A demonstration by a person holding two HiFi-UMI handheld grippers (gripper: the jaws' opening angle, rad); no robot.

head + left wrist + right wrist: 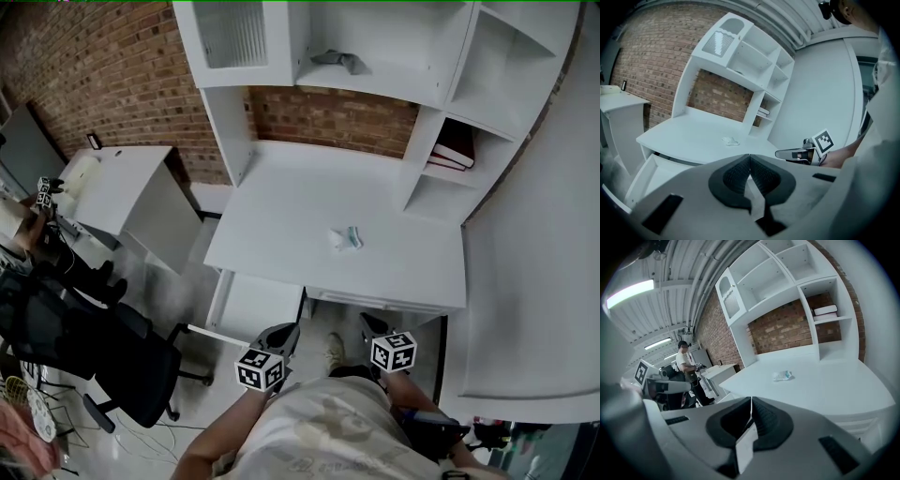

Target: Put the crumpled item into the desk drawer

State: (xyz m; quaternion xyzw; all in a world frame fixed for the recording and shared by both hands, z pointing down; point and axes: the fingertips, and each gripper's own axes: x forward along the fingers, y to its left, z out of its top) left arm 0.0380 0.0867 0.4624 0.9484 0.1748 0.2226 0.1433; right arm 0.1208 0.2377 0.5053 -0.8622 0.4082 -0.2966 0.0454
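Then, crumpled item (346, 238): lay on the white desk surface (272, 206), right of centre, toward the front edge.
Drawer (255, 306): stood pulled open under the surface's left front, apart from the item.
Left gripper (287, 330): clenched on nothing, by the drawer's front.
Right gripper (367, 322): clenched, empty, just before the surface's front edge.

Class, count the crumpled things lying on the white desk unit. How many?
2: a pale crumpled item on the desktop, and a grey crumpled thing on the upper shelf. Others may hide in unseen compartments.
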